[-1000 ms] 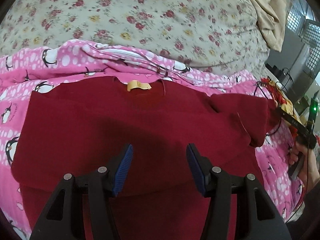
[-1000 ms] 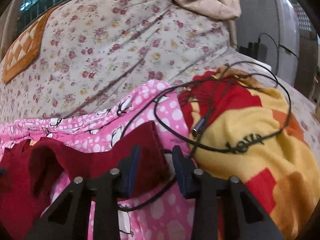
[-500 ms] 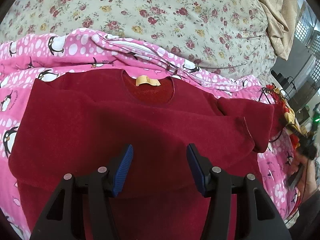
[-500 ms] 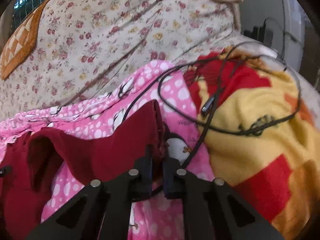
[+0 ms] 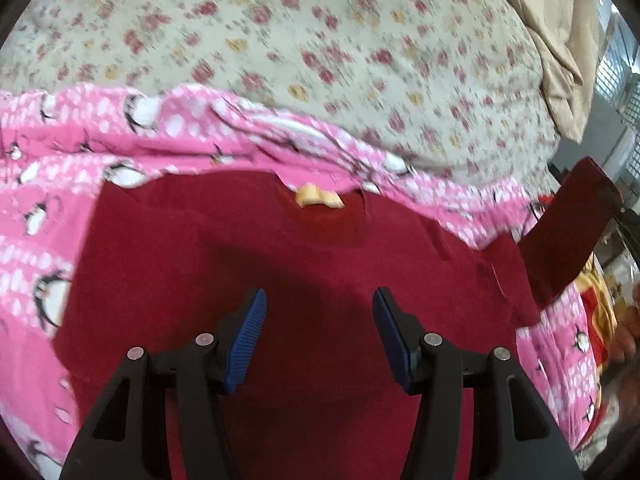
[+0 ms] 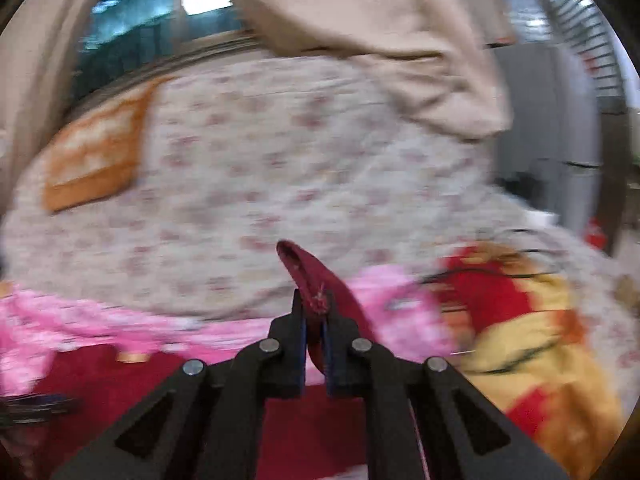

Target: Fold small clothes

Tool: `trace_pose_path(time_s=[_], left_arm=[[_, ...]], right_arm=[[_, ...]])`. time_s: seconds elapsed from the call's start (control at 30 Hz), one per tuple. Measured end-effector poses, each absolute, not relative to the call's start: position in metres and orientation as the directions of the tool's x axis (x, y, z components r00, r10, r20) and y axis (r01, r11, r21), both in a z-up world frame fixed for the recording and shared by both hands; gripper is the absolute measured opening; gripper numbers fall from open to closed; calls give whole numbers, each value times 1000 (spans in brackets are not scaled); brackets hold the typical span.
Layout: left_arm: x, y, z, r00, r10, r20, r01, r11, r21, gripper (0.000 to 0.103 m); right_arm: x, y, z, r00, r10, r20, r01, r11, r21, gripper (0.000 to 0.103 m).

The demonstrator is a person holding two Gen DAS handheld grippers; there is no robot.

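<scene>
A small dark red sweater [image 5: 224,248] lies flat on a pink penguin-print cloth [image 5: 36,184], its neck label [image 5: 318,199] pointing away from me. My left gripper [image 5: 318,308] hovers open over the sweater's body, nothing between its blue pads. At the right edge of the left wrist view the sweater's sleeve [image 5: 568,224] is lifted off the bed. In the right wrist view my right gripper [image 6: 314,312] is shut on that red sleeve [image 6: 308,268], whose cuff sticks up past the fingertips.
A floral bedsheet [image 5: 320,40] covers the bed beyond the pink cloth. A yellow and red blanket [image 6: 528,320] with a black cable lies to the right. An orange cushion [image 6: 92,160] sits far left, beige fabric [image 6: 380,40] hangs behind. A hand [image 5: 628,332] shows at the right edge.
The right gripper closed on the sleeve's cuff and lifted it up off the pink cloth. The left gripper drifted slightly and stayed open over the sweater.
</scene>
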State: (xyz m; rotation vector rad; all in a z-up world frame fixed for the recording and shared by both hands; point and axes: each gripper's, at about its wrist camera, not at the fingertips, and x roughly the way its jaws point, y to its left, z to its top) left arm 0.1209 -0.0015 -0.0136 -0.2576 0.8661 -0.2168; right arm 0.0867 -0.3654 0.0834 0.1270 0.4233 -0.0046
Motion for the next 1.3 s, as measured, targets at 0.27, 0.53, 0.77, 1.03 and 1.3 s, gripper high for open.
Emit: trace_pose_path(time_s=[0.27,0.53,0.77,1.03,1.3], left_arm=[[121,82,7,733,-154,-662,-134,922,-363,46],[122,94,-1,729,-204,-653,-125,899,-420,46],[139,45,-41,533,-459,-711,27,849,-528,46],[133,24,-39,542,-504,-672,113,836,-536,15],[136,31,-40,570,-447,-689,67,861,-504,0]], right_arm=[[113,-181,57,766,420,-487,-311,905,291,6],[134,-76,-57,506,415,-756,-374,896,241,27],[89,-110,-29,531,374,-760,-367,910,192,53],[43,-153,-52,535,333,-776,-398,910,116,62],[45,-152,-54,522,374,-767,-432,891,141,77]])
